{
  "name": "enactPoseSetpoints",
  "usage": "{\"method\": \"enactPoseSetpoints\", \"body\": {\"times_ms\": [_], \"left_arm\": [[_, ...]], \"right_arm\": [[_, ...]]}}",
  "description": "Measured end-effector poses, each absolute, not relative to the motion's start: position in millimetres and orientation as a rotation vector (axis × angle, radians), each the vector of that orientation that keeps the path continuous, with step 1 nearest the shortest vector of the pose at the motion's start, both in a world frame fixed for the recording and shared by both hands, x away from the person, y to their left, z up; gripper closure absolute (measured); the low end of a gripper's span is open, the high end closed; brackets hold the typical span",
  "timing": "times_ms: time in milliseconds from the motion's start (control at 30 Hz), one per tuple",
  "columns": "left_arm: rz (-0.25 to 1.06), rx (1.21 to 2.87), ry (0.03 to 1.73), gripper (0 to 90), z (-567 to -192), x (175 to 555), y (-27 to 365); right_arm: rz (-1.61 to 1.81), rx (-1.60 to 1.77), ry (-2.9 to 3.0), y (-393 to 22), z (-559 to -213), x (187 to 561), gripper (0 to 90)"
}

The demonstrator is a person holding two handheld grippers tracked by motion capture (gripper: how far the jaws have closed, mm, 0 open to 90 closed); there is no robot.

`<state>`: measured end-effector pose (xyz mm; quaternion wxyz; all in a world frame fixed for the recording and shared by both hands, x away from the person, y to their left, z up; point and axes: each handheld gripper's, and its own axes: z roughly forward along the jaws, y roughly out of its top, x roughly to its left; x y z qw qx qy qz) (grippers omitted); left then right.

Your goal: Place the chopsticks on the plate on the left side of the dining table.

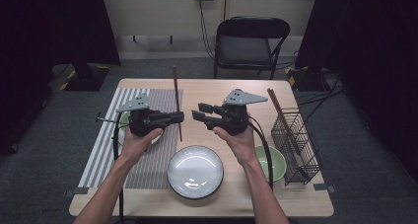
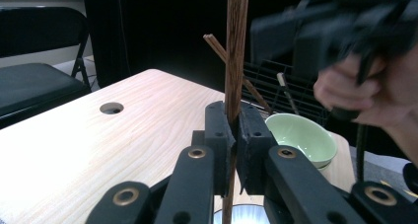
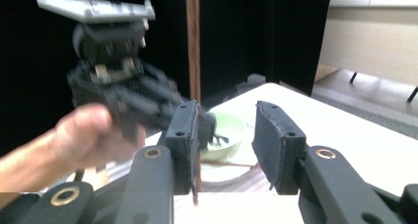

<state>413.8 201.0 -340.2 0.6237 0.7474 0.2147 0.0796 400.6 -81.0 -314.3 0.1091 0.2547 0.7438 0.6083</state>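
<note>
step in hand: chopstick handover. the left tongs (image 1: 178,117) clamp the chopstick (image 1: 176,98) above the striped mat (image 1: 106,135), the stick upright between the pads in the left gripper view. the right tongs (image 1: 198,111) stand part-open and free of it, just beside. next, judged: carry the chopstick to the wire rack (image 1: 296,140), where another stick (image 1: 281,116) leans, keeping clear of the plate (image 1: 195,172).

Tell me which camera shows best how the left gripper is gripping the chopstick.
The left gripper view: its fingers sit pressed on the upright chopstick close up. The high view shows the chopstick whole but small at the left gripper. The right gripper view shows it beside a blurred left gripper.
</note>
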Motion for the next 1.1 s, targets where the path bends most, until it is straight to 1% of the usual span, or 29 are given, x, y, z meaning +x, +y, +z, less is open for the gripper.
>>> {"method": "enactPoseSetpoints", "body": {"times_ms": [300, 467, 633, 800, 867, 933, 967, 1100], "left_arm": [[0.194, 1.701, 0.474, 85.1, -324, 409, 199], [0.211, 1.717, 0.470, 85.1, -320, 408, 192], [0.190, 1.718, 0.449, 85.1, -321, 409, 183], [0.169, 1.719, 0.444, 85.1, -323, 408, 176], [0.171, 1.722, 0.443, 85.0, -323, 409, 176], [0.143, 1.702, 0.441, 85.1, -323, 409, 176], [0.146, 1.706, 0.439, 85.1, -323, 410, 175], [0.160, 1.716, 0.442, 85.0, -325, 410, 176]], "right_arm": [[1.777, 0.764, 2.258, -74, -344, 400, 61.9], [1.782, 0.738, 2.294, -65, -352, 399, 61.4], [1.793, 0.706, 2.311, -55, -355, 402, 61.8], [1.805, 0.704, 2.320, -50, -360, 404, 66.8], [1.809, 0.696, 2.314, -50, -360, 403, 71.3], [1.814, 0.693, 2.313, -50, -360, 404, 73.1], [1.815, 0.695, 2.309, -50, -360, 404, 77.0], [1.816, 0.692, 2.308, -50, -362, 404, 84.7]]}}
